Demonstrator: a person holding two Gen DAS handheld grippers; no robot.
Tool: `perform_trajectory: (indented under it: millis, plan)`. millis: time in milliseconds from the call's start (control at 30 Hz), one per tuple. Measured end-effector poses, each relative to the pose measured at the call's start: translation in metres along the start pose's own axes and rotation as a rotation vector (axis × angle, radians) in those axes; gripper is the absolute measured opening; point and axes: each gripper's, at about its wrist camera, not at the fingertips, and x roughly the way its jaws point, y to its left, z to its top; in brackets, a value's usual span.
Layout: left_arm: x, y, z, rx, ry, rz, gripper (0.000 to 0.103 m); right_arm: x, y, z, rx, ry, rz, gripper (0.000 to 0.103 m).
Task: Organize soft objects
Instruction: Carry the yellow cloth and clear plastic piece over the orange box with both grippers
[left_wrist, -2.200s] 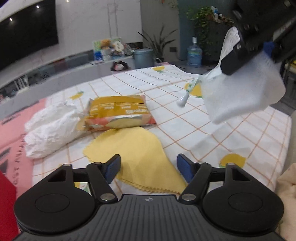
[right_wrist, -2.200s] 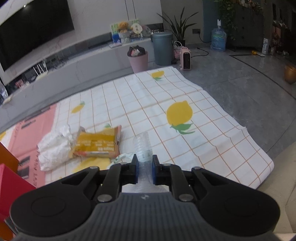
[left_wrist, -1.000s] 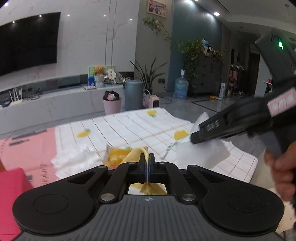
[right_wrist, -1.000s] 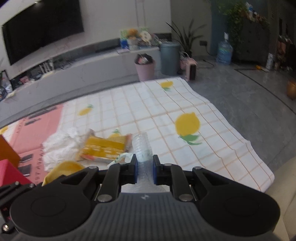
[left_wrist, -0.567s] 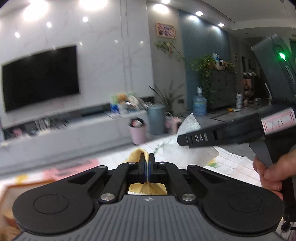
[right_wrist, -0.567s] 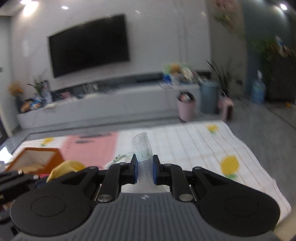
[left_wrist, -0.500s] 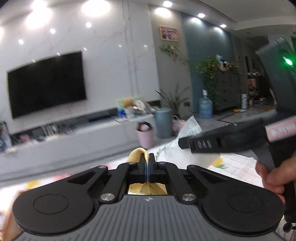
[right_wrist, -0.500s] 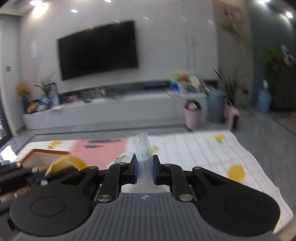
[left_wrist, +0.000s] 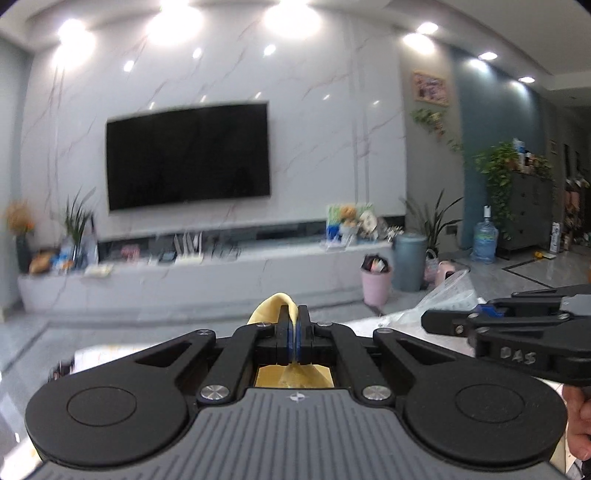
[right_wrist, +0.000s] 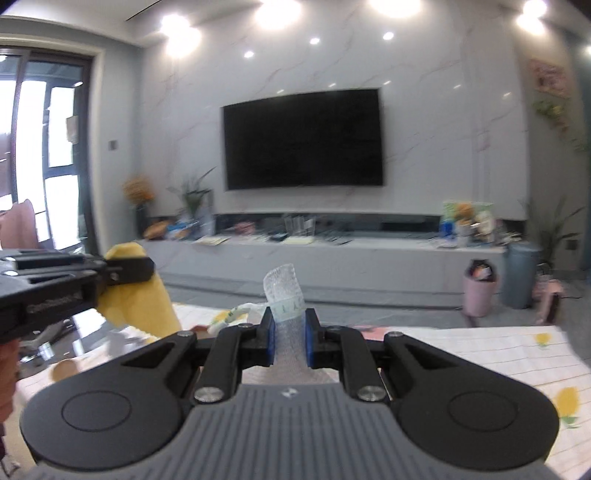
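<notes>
Both loads now lifted off the lemon-print sheet (right_wrist: 480, 350): left gripper (left_wrist: 294, 332) clamped on yellow cloth (left_wrist: 271, 308), right gripper (right_wrist: 289, 332) pinching white mesh bag (right_wrist: 284, 291) (carry phase, probably toward a container).

yellow cloth (left_wrist: 274, 303): mostly hidden behind jaws | shelf clutter (right_wrist: 295, 230): blurred | hand (left_wrist: 580, 424): cut off at edge

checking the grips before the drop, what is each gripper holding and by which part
Left gripper pinches the yellow cloth by a fold. Right gripper clamps the clear plastic bag near its bunched top.
</notes>
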Motion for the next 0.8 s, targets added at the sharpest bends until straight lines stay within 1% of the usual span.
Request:
perform_trajectory:
  millis: [133,233,300,367,433,467,567,633,667,733,800]
  plan:
    - [0.023,0.036,-0.018,-0.095,0.069,-0.001,0.001,0.029,0.023,-0.003,-0.029,0.056,0.035,0.013]
    - [0.037,0.065,-0.03,-0.119,0.11,0.009,0.001,0.053,0.034,-0.007,-0.053,0.083,0.06,0.013]
    - [0.054,0.076,-0.039,-0.142,0.14,0.005,0.001,0.071,0.041,-0.01,-0.066,0.112,0.069,0.013]
    - [0.07,0.091,-0.049,-0.185,0.217,-0.023,0.001,0.092,0.047,-0.011,-0.07,0.148,0.072,0.014]
    - [0.087,0.099,-0.059,-0.226,0.312,-0.028,0.001,0.119,0.051,-0.01,-0.067,0.202,0.093,0.014]
    - [0.091,0.101,-0.063,-0.239,0.341,-0.033,0.001,0.133,0.054,-0.011,-0.067,0.235,0.1,0.014]
    - [0.098,0.109,-0.075,-0.253,0.386,-0.086,0.001,0.171,0.063,-0.015,-0.087,0.32,0.108,0.014]
    - [0.103,0.114,-0.085,-0.254,0.434,-0.111,0.001,0.19,0.07,-0.015,-0.12,0.322,0.093,0.014]
    - [0.107,0.116,-0.091,-0.262,0.468,-0.115,0.001,0.196,0.074,-0.016,-0.14,0.327,0.105,0.014]
    - [0.112,0.124,-0.101,-0.287,0.53,-0.111,0.001,0.208,0.077,-0.019,-0.171,0.351,0.127,0.014]
    - [0.116,0.129,-0.11,-0.302,0.584,-0.106,0.001,0.226,0.082,-0.019,-0.199,0.388,0.126,0.015]
